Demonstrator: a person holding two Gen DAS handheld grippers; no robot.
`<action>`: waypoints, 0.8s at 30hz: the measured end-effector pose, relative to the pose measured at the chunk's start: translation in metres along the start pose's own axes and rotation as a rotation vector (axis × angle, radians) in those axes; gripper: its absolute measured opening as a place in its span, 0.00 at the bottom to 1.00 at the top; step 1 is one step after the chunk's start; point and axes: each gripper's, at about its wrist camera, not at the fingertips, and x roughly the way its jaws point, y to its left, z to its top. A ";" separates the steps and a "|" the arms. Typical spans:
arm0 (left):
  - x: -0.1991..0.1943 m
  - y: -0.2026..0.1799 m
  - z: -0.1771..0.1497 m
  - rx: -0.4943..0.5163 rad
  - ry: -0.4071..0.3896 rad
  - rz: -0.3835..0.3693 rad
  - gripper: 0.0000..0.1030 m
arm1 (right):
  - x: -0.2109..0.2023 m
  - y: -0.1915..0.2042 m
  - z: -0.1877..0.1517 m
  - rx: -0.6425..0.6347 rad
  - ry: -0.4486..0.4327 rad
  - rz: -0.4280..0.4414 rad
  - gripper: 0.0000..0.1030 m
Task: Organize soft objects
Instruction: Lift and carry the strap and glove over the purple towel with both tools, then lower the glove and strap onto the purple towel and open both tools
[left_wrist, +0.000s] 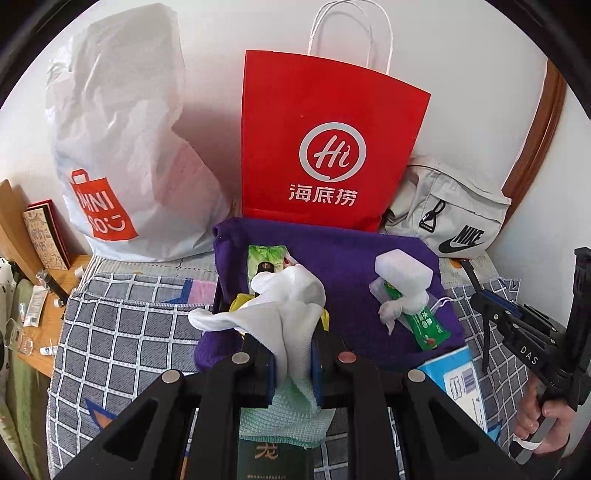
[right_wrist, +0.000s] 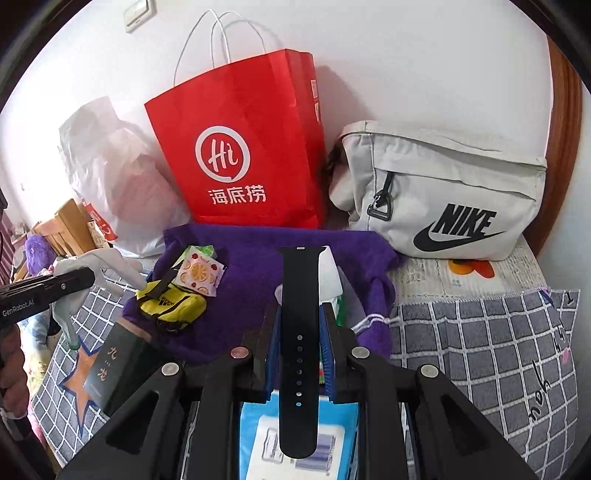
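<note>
My left gripper (left_wrist: 293, 354) is shut on a white glove (left_wrist: 280, 306) and holds it above a purple cloth (left_wrist: 340, 251) spread on the bed. The glove also shows at the left of the right wrist view (right_wrist: 99, 266). My right gripper (right_wrist: 297, 325) is shut on a black watch strap (right_wrist: 299, 332), which stands upright between the fingers. On the purple cloth lie a yellow pouch (right_wrist: 170, 306), an orange-patterned sachet (right_wrist: 199, 273), a white sponge block (left_wrist: 402, 271) and a green tube (left_wrist: 424, 325).
A red paper bag (left_wrist: 328, 140), a white Miniso plastic bag (left_wrist: 118, 147) and a grey Nike bag (right_wrist: 443, 199) stand against the wall. A blue tissue pack (right_wrist: 299, 435), a dark booklet (right_wrist: 114, 365) and a mint cloth (left_wrist: 284, 413) lie on the checked blanket (right_wrist: 480, 350).
</note>
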 end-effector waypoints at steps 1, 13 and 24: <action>0.001 0.001 0.001 -0.002 0.001 -0.001 0.14 | 0.003 0.000 0.001 -0.001 0.001 -0.001 0.20; 0.035 -0.005 0.011 -0.006 0.020 -0.029 0.14 | 0.049 -0.008 0.022 0.003 0.026 0.016 0.20; 0.064 -0.013 0.030 -0.021 0.023 -0.108 0.14 | 0.087 -0.031 0.014 0.045 0.103 0.030 0.20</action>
